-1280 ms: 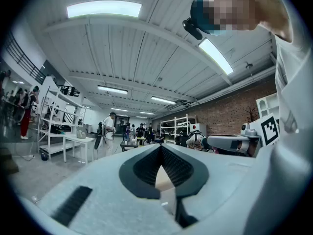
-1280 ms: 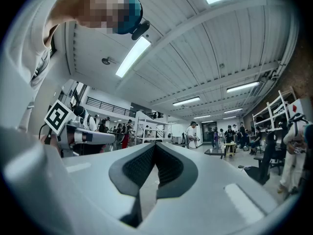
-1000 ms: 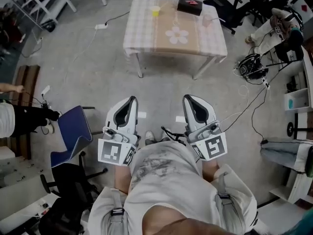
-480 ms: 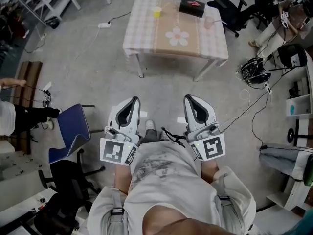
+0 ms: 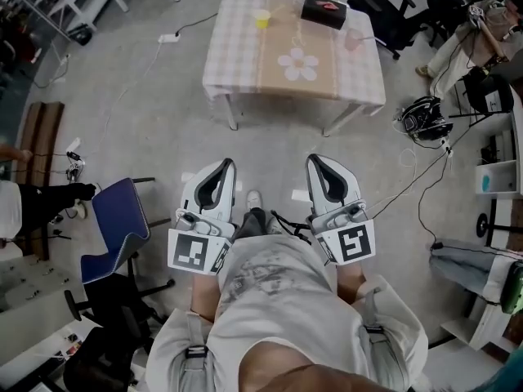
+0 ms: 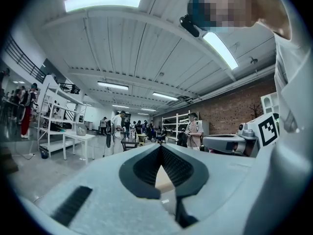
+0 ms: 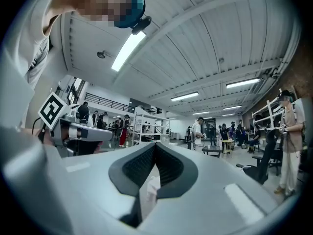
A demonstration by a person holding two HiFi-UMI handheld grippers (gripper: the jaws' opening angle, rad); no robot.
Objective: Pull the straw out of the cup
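**Both grippers closed and empty, table well ahead**

From the head view I have the left gripper (image 5: 224, 164) and the right gripper (image 5: 315, 161) side by side at waist level. Both point out over the bare floor (image 5: 163, 129) toward the table (image 5: 237, 55).

In the left gripper view the left gripper's (image 6: 160, 147) two dark pads meet at the tip, with nothing pinched between them. The right gripper view reads the same: the right gripper (image 7: 155, 145) has its pads pressed together at the tip and carries nothing.

The table is well apart from both grippers. It wears a checked cloth with a brown runner and a white flower pattern (image 5: 299, 64) in the middle. A small yellow cup (image 5: 261, 18) stands near its far edge, left of a black box (image 5: 319, 10). At this size I cannot make out a straw in the cup.

A blue chair (image 5: 118, 227) stands to my left, near the left gripper. A black office chair (image 5: 384, 16) sits beyond the table's far right corner.
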